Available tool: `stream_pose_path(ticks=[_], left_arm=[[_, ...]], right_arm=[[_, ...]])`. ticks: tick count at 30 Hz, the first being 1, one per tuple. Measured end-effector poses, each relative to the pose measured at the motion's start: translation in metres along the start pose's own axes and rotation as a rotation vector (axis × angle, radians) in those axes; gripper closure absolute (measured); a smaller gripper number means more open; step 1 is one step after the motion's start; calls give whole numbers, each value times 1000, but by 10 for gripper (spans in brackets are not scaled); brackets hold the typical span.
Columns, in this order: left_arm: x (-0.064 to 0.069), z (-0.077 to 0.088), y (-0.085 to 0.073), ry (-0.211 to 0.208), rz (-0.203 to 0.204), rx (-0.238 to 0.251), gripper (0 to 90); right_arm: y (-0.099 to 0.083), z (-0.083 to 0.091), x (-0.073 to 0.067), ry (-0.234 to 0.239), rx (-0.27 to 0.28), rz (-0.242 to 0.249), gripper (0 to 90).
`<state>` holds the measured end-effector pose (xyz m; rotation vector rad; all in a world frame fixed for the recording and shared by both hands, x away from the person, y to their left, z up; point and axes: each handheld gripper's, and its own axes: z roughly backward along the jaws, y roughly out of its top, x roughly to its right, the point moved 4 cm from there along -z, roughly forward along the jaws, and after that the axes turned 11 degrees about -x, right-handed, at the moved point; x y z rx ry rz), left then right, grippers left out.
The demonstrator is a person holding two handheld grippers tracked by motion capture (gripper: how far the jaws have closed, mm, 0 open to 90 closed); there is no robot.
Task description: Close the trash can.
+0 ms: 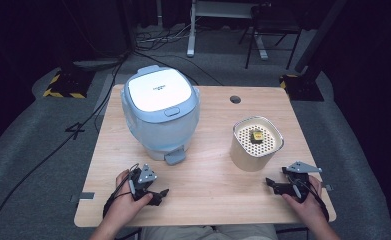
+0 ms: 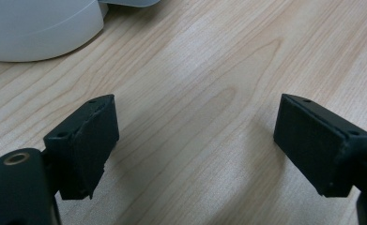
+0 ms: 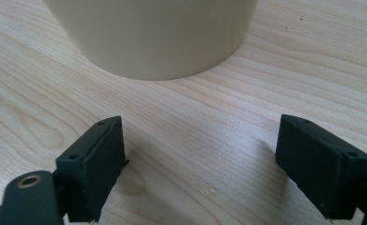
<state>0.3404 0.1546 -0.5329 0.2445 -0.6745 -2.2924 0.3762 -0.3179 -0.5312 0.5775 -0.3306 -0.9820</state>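
A pale blue rice cooker (image 1: pixel 160 112) with a white shut lid stands at the table's back left; its rounded base (image 2: pixel 40 28) fills a corner of the left gripper view. A cream pot (image 1: pixel 256 143) with a perforated insert holding a small yellow-and-dark item (image 1: pixel 257 135) stands to the right; its wall (image 3: pixel 153 33) is close ahead in the right gripper view. My left gripper (image 1: pixel 159 194) rests near the front left edge, open and empty (image 2: pixel 195 140). My right gripper (image 1: pixel 273 184) rests near the front right, open and empty (image 3: pixel 200 159), pointing at the pot.
The wooden table (image 1: pixel 213 165) has a round cable hole (image 1: pixel 235 99) at its back. Bare wood lies between the two grippers. Cables, a chair and stand legs are on the grey floor behind the table.
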Motion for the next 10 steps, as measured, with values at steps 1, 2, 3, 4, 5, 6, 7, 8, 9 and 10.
stream_pose_path(ticks=[1,2,3,4,5,6,7,8,9,10], left_arm=[[0,0,0,-1,5,-1,139],[0,0,0,2,7,-4,133],[0,-1,0,2,9,-2,128],[0,-1,0,2,9,-2,127],[0,-1,0,2,9,-2,127],[0,-1,0,2,9,-2,126],[0,-1,0,2,8,-2,126],[0,-1,0,2,8,-3,126],[0,-1,0,2,9,-2,126],[0,-1,0,2,8,-2,126]], right_arm=[[0,0,0,0,0,0,163],[0,0,0,0,0,0,163],[0,0,0,1,1,0,163],[0,0,0,0,0,0,163],[0,0,0,0,0,0,163],[0,0,0,0,0,0,163],[0,0,0,0,0,0,163],[0,0,0,0,0,0,163],[0,0,0,0,0,0,163],[0,0,0,1,1,0,163]])
